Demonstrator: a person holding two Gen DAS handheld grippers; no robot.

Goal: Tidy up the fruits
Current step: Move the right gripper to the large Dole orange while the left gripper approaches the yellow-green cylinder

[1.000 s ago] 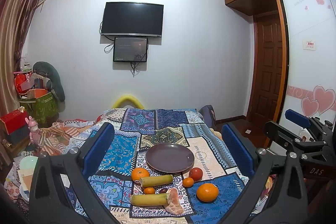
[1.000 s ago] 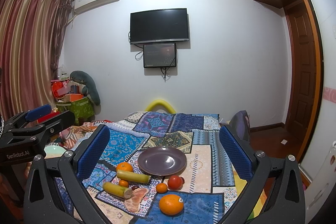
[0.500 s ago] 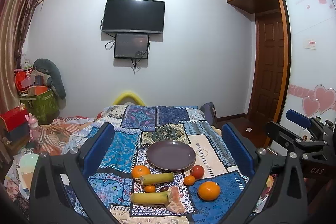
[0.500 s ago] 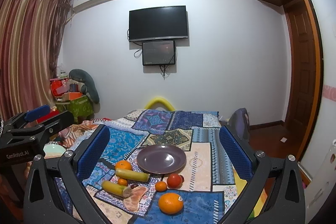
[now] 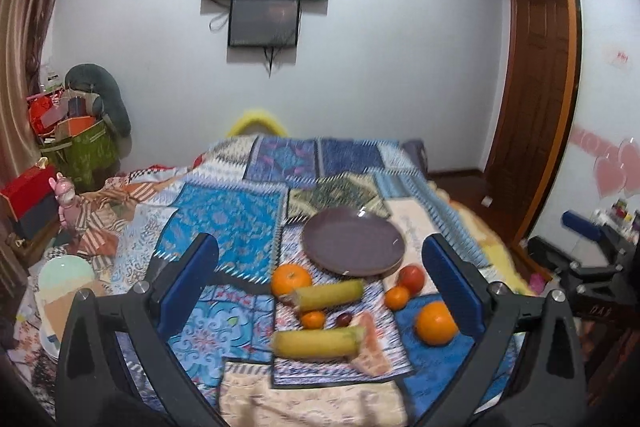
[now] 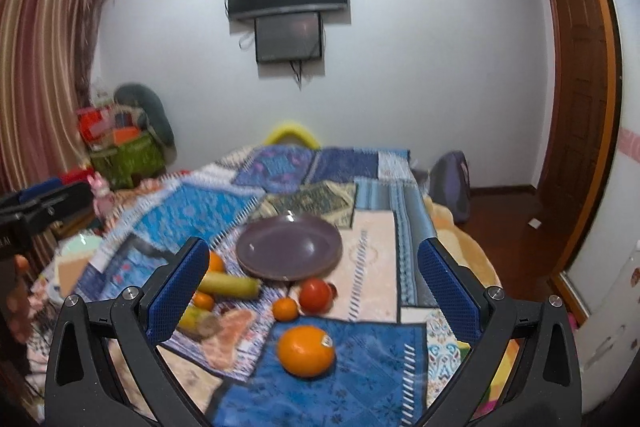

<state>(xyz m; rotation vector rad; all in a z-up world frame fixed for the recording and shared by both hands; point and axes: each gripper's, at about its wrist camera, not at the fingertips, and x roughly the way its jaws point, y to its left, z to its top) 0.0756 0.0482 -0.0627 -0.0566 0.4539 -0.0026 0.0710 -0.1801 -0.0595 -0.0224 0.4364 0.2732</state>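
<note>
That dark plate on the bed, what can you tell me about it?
The plate is round, shallow and dark purple-brown, with a smooth glossy surface that catches small highlights. It lies flat on the patchwork quilt with nothing on it. The fruit sits in front of it: a tomato and a banana lie near its front rim.

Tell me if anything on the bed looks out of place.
The purple plate holds nothing, while the fruit lies loose on the quilt beside it: a large orange, a tomato, corn cobs.
</note>
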